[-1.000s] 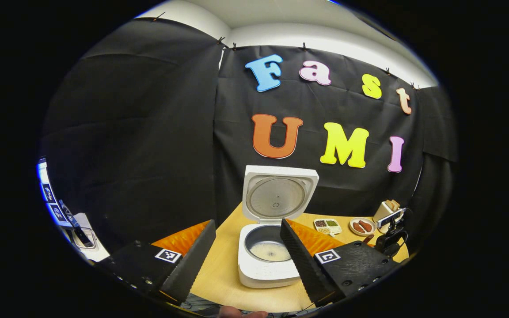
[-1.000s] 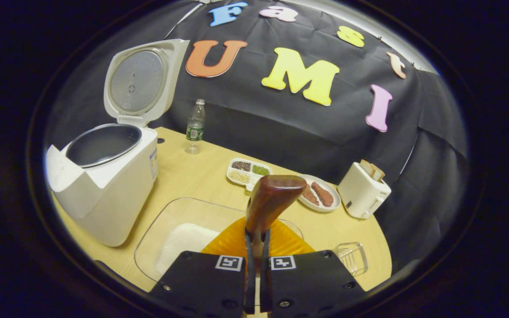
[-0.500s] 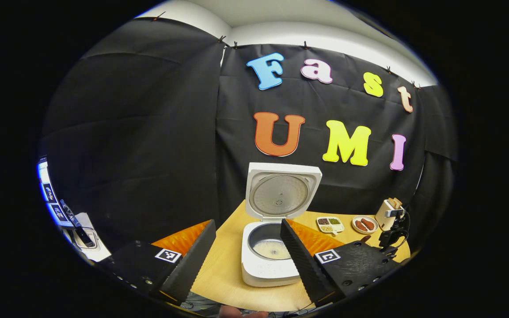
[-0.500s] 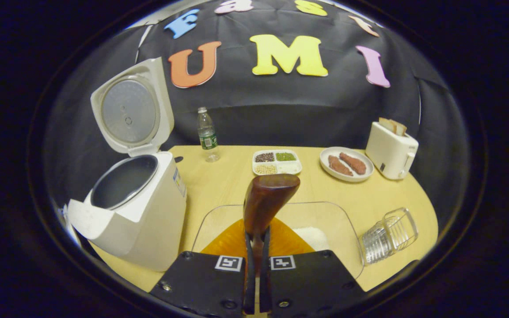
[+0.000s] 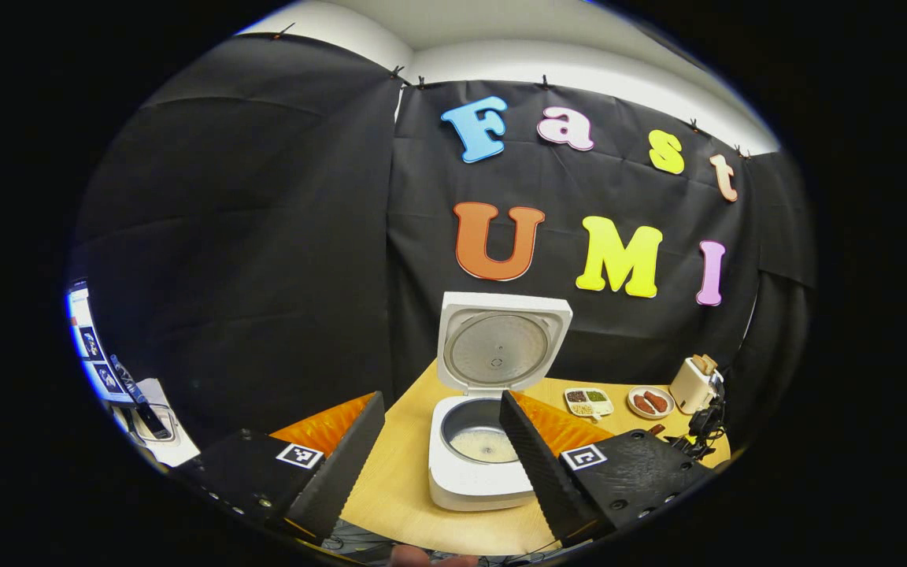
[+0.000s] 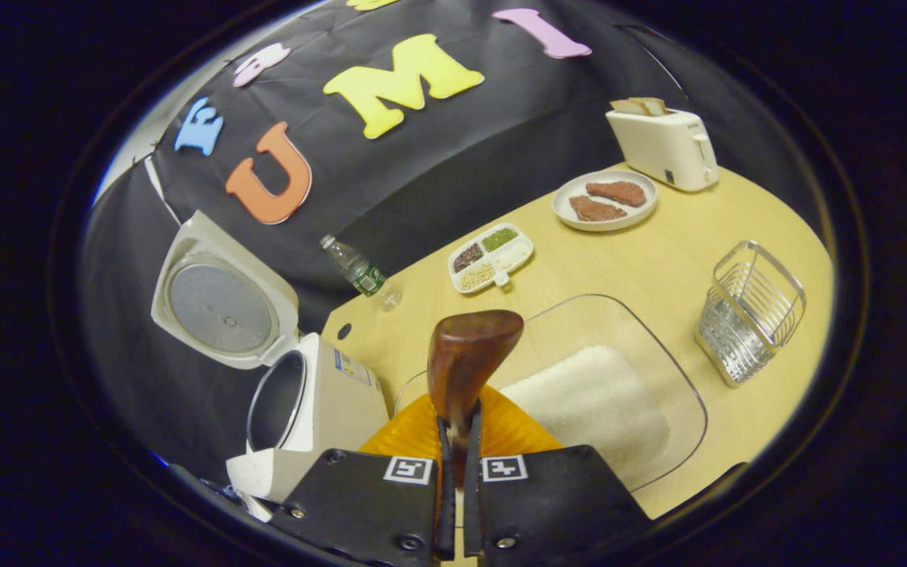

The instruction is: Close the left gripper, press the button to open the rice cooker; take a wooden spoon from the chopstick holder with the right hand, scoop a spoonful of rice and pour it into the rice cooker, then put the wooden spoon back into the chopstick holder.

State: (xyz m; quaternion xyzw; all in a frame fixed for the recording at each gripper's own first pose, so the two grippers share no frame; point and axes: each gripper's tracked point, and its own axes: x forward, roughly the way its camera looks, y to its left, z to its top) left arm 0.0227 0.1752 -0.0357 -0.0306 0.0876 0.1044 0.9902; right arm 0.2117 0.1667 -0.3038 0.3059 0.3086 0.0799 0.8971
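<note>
Your surface (image 6: pixel 658 268) is a pale wood-grain top with a rounded edge, partly cut off at the rim of both views. On it, in the left gripper view, the white rice cooker (image 5: pixel 475 480) stands with its lid (image 5: pixel 501 342) swung upright, showing a round metal inner plate; pale rice lies at the bottom of its dark round pot. In the right gripper view you see the rice cooker's side, where a small label is too blurred to read.

Next to it sits a clear glass tray (image 6: pixel 658 370) with rounded corners, holding a flat white bed of rice (image 6: pixel 591 405); its near edge is hidden behind your right gripper (image 6: pixel 458 472). Those jaws are clamped tight on the stem of the wooden spoon (image 6: pixel 465 358), whose glossy dark-brown bowl rises above the tray; the handle end is out of sight.

The chopstick holder (image 6: pixel 749 311), a wire basket, stands on the surface well to the right of the tray. Farther back are a white toaster (image 6: pixel 666 142) with bread slices, a white plate (image 6: pixel 603 219) with two brown pieces, a four-part dish (image 6: pixel 491 258) of grains, and a clear plastic bottle (image 6: pixel 359 272) whose green label is illegible.

Your left gripper (image 5: pixel 442 449) hangs before the cooker, jaws spread wide and holding nothing, their ribbed inner faces showing.
</note>
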